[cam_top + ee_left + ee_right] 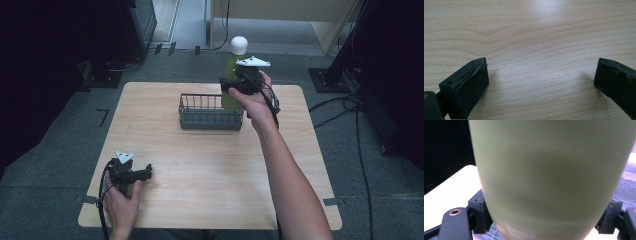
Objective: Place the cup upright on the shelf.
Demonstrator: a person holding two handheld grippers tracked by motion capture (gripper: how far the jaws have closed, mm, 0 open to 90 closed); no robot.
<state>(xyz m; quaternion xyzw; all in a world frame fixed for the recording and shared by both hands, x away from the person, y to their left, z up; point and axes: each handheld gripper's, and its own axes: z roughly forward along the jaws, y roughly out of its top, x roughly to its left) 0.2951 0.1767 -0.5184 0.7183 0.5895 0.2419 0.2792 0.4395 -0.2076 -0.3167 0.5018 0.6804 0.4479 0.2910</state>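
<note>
The surface (210, 170) is pale wood, smooth and lightly sheened, its wavy grain running clear under the left tongs (541, 82). Those tongs are matt black plastic, and the pad (471, 87) on one jaw looks like dull rubber, rough and frayed along its edge. The right tongs (544, 220) show the same matt black, with a brassy metal fitting (455, 212) set in the frame. The bottle (231, 82) they grip looks like smooth plastic, a cloudy green with a soft satin finish, topped by a matt white cap (239, 45). The basket (210, 112) is thin grey wire, matt coated. The floor (60, 150) looks like rough grey carpet.
</note>
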